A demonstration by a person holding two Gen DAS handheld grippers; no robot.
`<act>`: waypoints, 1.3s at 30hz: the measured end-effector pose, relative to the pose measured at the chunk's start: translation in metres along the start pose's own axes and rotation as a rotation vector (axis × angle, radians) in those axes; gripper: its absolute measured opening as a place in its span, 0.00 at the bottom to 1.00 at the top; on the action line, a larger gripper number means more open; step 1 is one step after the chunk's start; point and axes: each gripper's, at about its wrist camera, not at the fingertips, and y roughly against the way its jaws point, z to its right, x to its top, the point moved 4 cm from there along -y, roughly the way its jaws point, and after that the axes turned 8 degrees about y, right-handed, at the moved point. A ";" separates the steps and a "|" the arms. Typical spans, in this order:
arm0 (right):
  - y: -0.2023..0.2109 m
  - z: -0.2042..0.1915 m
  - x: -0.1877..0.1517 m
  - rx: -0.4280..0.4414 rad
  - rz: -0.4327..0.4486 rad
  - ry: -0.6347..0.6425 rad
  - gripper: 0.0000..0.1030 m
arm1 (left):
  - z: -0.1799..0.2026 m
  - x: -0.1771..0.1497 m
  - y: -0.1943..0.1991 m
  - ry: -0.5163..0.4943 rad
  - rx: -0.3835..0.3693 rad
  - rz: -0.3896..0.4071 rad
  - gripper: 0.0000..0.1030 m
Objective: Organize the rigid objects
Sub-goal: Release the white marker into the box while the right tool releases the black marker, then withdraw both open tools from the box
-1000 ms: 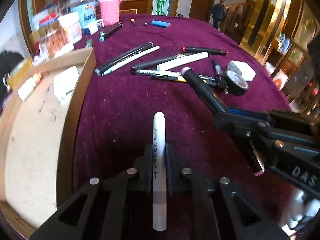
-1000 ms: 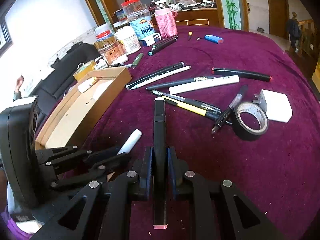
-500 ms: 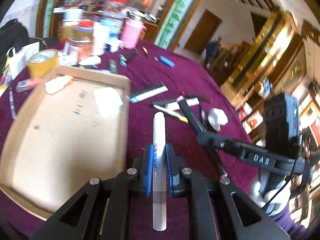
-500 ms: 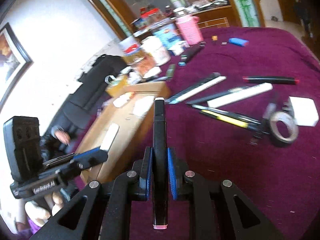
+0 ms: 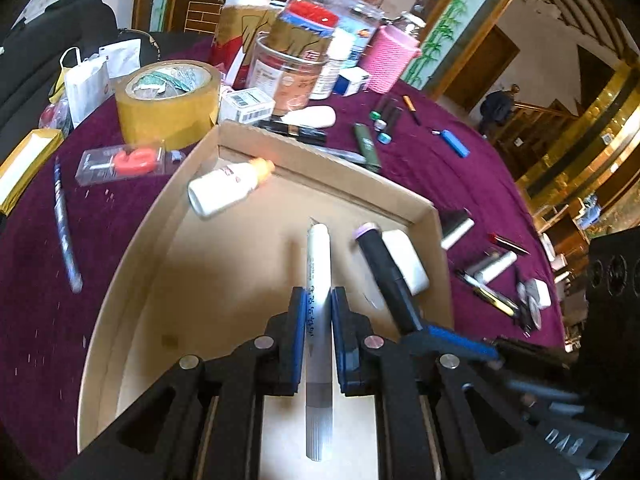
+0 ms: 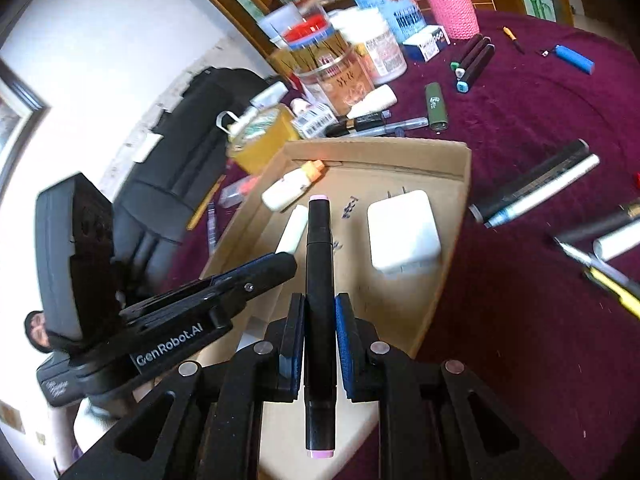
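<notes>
My left gripper (image 5: 318,300) is shut on a white marker (image 5: 318,264) and holds it over the cardboard tray (image 5: 132,248). My right gripper (image 6: 319,308) is shut on a black marker with pink ends (image 6: 319,248), also over the tray (image 6: 452,248), just right of the left gripper. In the left wrist view the black marker (image 5: 384,268) shows beside the white one. In the right wrist view the white marker (image 6: 291,234) shows left of the black one. The tray holds a small white bottle with an orange cap (image 5: 228,186) and a white charger (image 6: 402,232).
Several pens and markers (image 6: 536,190) lie on the purple cloth right of the tray. A brown tape roll (image 5: 168,102), jars (image 5: 288,68) and a pink knitted cup (image 5: 390,60) stand behind it. A packaged red item (image 5: 124,160) and a blue pen (image 5: 64,228) lie left.
Both grippers have carried their markers left from the open cloth to above the cardboard tray. Both stay shut on their markers.
</notes>
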 end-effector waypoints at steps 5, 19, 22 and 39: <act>-0.025 0.005 0.022 -0.085 -0.021 0.013 0.17 | -0.008 0.018 -0.018 0.039 -0.006 -0.004 0.11; 0.051 0.002 0.030 -0.254 0.202 0.151 0.44 | -0.003 0.003 0.028 0.025 0.171 0.172 0.72; 0.111 -0.006 0.011 -0.463 0.427 0.243 0.82 | 0.013 -0.011 0.058 -0.025 0.248 0.285 0.74; 0.190 0.072 -0.096 -0.629 0.598 -0.025 1.00 | 0.140 -0.108 0.123 -0.282 0.322 0.599 1.00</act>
